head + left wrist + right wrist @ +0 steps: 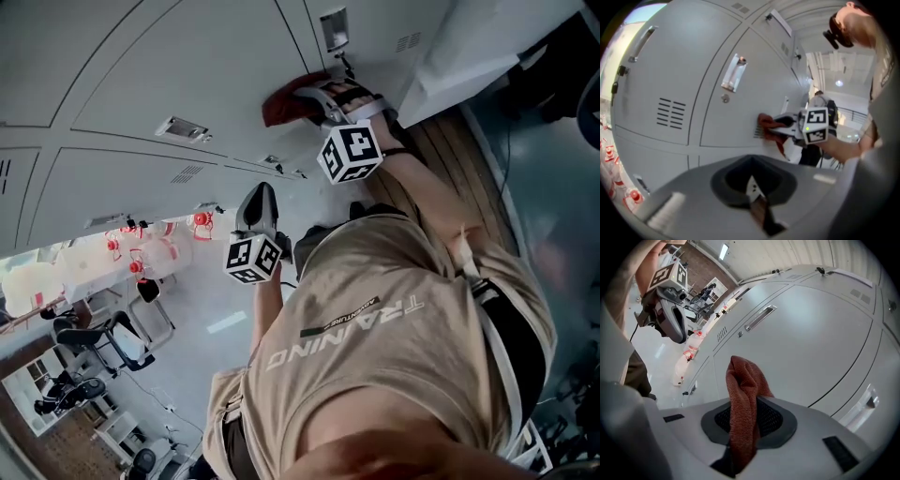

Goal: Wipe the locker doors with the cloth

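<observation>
Head view: the right gripper [317,97] is in the top middle of the frame, clamped on the red cloth [284,103]. The cloth is pressed against the grey locker doors [159,66]. The left gripper [260,202] hangs lower, near the centre and off the doors, just above the person's tan shirt [394,319]. A few red-capped bottles [141,251] sit at the left edge.

Left gripper view: the jaws are pinched together with nothing between them. A door with vent slats [670,112] fills the left side. Right of centre, the cloth is bunched against another door.

Right gripper view: the cloth sticks up out of the closed jaws in the lower middle. There's a door with a long handle [759,318] right behind it, and the left gripper shows in the upper left.
</observation>
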Available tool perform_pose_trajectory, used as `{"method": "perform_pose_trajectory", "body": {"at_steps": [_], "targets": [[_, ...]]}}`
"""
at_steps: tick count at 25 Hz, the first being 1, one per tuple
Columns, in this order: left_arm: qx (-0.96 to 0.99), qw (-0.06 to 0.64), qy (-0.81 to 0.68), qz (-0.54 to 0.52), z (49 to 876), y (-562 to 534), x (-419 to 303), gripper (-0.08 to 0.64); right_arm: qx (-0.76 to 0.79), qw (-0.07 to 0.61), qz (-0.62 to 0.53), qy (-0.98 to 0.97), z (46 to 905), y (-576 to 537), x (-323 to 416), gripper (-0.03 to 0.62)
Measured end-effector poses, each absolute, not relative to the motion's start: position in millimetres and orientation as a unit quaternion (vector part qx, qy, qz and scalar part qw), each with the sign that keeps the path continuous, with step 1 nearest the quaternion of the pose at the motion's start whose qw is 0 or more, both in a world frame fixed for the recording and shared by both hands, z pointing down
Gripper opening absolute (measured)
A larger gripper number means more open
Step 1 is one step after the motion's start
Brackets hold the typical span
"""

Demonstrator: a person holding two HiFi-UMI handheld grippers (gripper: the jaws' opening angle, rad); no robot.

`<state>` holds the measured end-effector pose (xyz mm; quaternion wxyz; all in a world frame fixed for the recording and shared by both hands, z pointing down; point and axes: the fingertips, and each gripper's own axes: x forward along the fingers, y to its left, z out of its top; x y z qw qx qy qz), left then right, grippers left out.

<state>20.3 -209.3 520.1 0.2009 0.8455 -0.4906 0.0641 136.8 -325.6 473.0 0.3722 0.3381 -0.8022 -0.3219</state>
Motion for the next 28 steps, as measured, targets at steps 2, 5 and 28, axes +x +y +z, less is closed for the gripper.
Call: {"method": "perform_pose_trajectory", "body": {"at_steps": [2,5,28], "targets": [[0.843,0.204,-0.492,0.070,520.4,-208.7,21.4,0.006,0.332,0.375,-0.303,-0.811,491.0,-323.6,135.8,0.052],[0.840,0.211,-0.495,0.074,521.2,-210.7,20.2,0.006,0.322,0.380,-0.285,-0.819,512.9,-322.7,135.3,0.052],[0.855,0.209,-0.470,0.066,513.0,-224.9,33.5,0.006,0.252,0.487,-0.170,-0.819,630.7,-295.1,145.3,0.052]]}}
